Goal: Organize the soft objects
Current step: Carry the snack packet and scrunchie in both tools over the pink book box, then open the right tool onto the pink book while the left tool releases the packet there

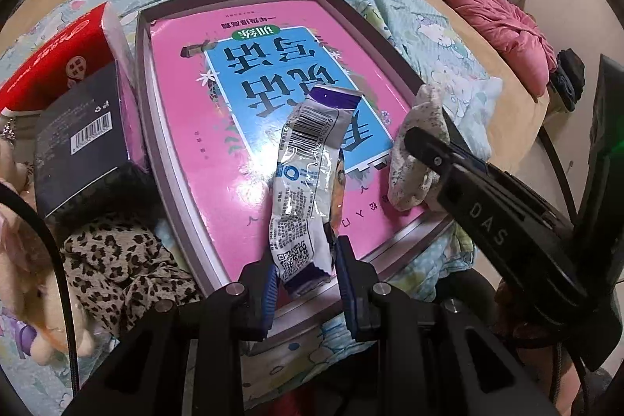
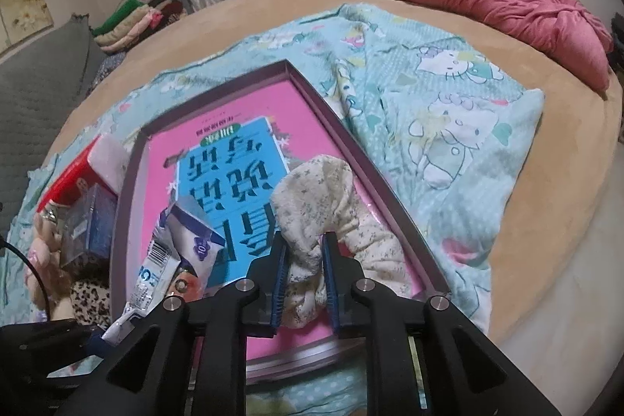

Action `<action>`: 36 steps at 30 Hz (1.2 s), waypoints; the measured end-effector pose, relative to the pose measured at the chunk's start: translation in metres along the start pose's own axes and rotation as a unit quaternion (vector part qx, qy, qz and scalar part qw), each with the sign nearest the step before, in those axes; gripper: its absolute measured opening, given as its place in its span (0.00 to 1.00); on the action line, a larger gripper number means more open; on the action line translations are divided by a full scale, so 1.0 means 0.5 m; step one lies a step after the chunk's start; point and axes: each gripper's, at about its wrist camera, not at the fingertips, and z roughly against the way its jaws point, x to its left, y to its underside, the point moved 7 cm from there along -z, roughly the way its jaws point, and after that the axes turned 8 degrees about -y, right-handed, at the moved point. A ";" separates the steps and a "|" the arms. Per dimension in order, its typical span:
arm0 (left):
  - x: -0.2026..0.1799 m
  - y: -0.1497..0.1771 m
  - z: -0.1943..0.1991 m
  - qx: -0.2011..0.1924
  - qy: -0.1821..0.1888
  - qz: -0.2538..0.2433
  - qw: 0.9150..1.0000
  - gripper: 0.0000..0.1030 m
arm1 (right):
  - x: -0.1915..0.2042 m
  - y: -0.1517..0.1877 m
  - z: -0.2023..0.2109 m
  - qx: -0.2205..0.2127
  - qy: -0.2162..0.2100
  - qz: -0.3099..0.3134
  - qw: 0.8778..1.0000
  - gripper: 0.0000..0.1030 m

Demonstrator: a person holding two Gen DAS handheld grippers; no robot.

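Placement step, judged. Left gripper (image 1: 304, 283) pinches crumpled snack wrapper (image 1: 308, 182) over the shallow tray (image 1: 171, 182); right gripper (image 2: 304, 271) clamps the floral sock (image 2: 331, 197) over the tray's right side. Next: lower, release inside the rim.

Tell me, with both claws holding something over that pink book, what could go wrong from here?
The left gripper pinches only the bottom end of the crinkly snack wrapper, so the wrapper could slide out. The right gripper grips one fold of the floral fabric pouch; the rest droops and might snag on the tray rim. Both grippers work close together over the pink book, so they could bump each other.
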 end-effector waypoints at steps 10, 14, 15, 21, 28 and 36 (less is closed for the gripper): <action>0.008 0.003 -0.003 0.000 0.005 0.012 1.000 0.27 | 0.004 -0.002 -0.001 -0.010 -0.024 -0.015 1.000 0.49; 0.012 0.006 -0.002 -0.001 0.007 0.016 1.000 0.27 | 0.002 -0.003 0.001 -0.014 -0.026 -0.020 0.999 0.55; 0.014 0.006 -0.002 -0.001 0.006 0.017 1.000 0.28 | 0.003 -0.003 0.001 -0.015 -0.026 -0.021 0.999 0.56; 0.022 0.006 0.001 -0.003 0.003 0.024 1.000 0.34 | 0.002 -0.007 0.008 -0.027 -0.023 -0.019 0.999 0.64; 0.029 0.009 0.005 -0.003 0.004 0.030 1.000 0.42 | 0.004 -0.023 0.037 -0.062 -0.019 -0.010 0.998 0.71; 0.028 0.008 0.036 -0.027 -0.008 0.018 0.999 0.63 | -0.009 -0.028 0.054 -0.081 -0.011 -0.017 0.997 0.72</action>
